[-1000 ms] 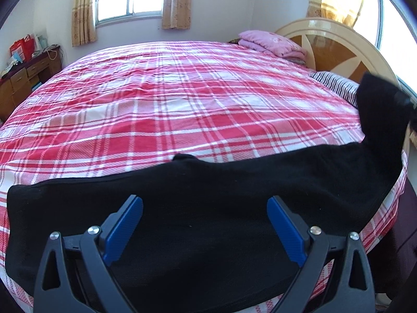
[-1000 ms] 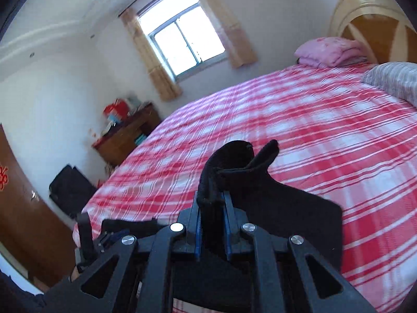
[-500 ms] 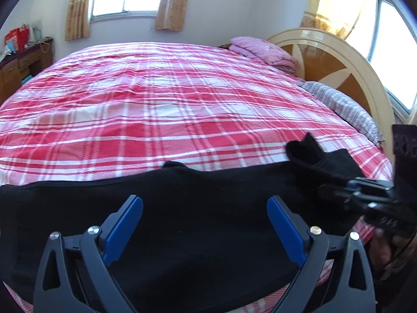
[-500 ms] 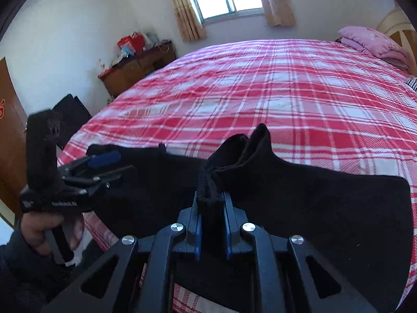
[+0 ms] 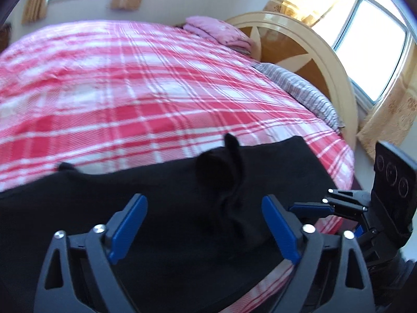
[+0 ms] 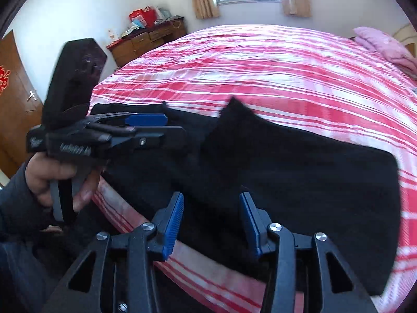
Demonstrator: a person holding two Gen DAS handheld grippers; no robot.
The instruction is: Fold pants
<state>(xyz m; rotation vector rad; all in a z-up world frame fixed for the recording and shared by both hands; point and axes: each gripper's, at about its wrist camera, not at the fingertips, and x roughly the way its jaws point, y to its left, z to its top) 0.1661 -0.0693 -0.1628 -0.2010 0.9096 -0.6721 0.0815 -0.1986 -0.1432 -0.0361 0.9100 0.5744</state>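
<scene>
The black pants (image 5: 161,208) lie along the near edge of the red plaid bed (image 5: 130,91), folded over at one end. A bunched tip of cloth (image 5: 229,161) stands up from them; in the right wrist view it shows as a raised corner (image 6: 234,120). My left gripper (image 5: 206,232) is open and empty just above the pants. My right gripper (image 6: 211,221) is open and empty above the pants (image 6: 299,182). Each gripper shows in the other's view: the right one at the right edge (image 5: 323,208), the left one at the left (image 6: 146,125).
A pink folded blanket (image 5: 219,32) and a striped pillow (image 5: 299,91) lie by the wooden headboard (image 5: 299,52). A wooden dresser (image 6: 146,41) with red bags stands by the far wall. A brown door (image 6: 13,91) is at the left.
My right gripper carried the pants end across, then opened and let it go. The cloth now rests on the pants. My left gripper stayed open and turned right.
</scene>
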